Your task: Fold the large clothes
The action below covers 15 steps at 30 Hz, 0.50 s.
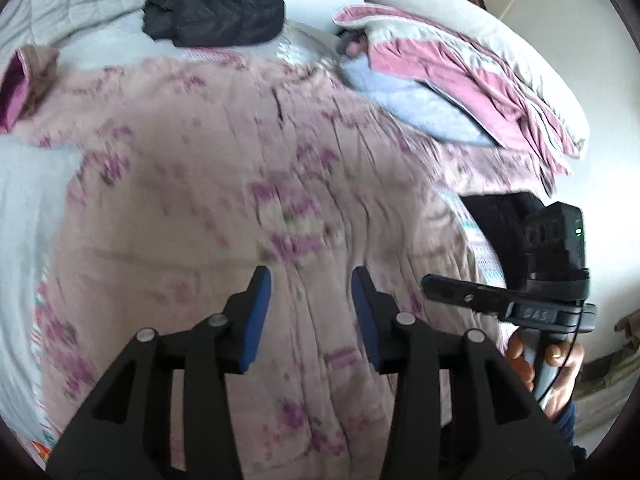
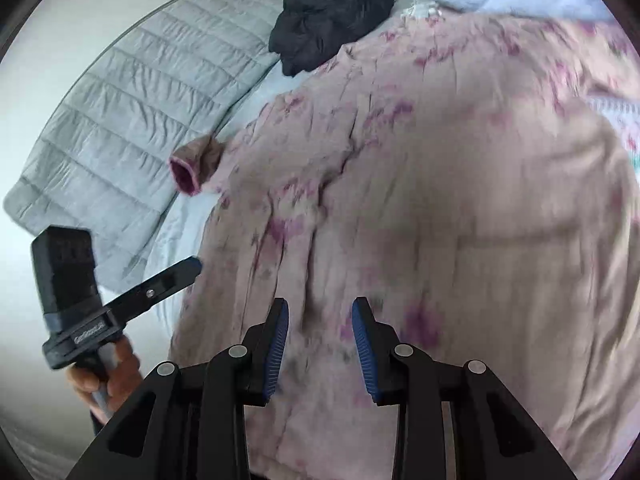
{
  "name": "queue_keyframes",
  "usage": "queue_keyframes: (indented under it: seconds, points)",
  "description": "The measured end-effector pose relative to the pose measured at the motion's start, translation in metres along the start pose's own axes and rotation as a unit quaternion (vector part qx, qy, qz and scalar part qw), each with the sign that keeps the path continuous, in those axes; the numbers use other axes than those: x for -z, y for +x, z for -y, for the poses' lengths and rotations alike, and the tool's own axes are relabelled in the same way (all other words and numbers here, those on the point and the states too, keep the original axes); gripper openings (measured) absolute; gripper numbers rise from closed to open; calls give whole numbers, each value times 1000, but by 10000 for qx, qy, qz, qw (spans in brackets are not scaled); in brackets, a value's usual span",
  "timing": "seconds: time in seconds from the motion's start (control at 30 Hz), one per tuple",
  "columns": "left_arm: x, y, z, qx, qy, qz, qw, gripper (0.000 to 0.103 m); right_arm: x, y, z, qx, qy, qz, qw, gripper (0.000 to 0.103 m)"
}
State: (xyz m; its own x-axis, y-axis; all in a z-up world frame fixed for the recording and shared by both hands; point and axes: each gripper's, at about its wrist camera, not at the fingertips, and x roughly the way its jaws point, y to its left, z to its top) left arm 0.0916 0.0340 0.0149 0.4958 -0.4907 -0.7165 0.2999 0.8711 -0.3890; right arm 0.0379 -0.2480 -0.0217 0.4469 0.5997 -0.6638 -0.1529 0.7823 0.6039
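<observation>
Dusty pink and purple flowers are dominating the bed.

The large garment (image 1: 224, 184) is showing a pale dusty-pink ground with blurred purple-magenta floral patches and hints of green, its cuff (image 2: 185, 174) lined in deeper magenta. A black puffy jacket (image 1: 216, 4) is lying toward the bed's far edge, beside a light grey quilted blanket (image 2: 132, 120). A pink-and-cream striped quilt (image 1: 460, 68) is covering a pale blue cloth (image 1: 416, 108). Each tool is showing black arms with blue pads (image 2: 278, 344).
</observation>
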Motion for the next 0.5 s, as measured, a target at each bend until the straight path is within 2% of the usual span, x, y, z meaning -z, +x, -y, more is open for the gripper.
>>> queue_keyframes:
  seconds: [0.1, 0.2, 0.3, 0.4, 0.5]
  points:
    - [-20, 5, -2, -8, -46, 18, 10000, 50, -24, -6, 0, -73, -29, 107, 9999, 34]
    - [-56, 20, -4, 127, -253, -73, 9996, 51, -52, 1, 4, -68, -13, 40, 10000, 46]
    - [-90, 41, -5, 276, -430, -148, 9986, 52, -84, 20, 9, -30, 130, -78, 9999, 47]
    - [-103, 66, -12, -11, -403, -114, 9991, 52, -117, 44, 12, -110, 209, -205, 9995, 47]
    - [-100, 101, -38, -43, -801, -583, 9951, 52, -153, 85, 13, -412, 285, -508, 9975, 47]
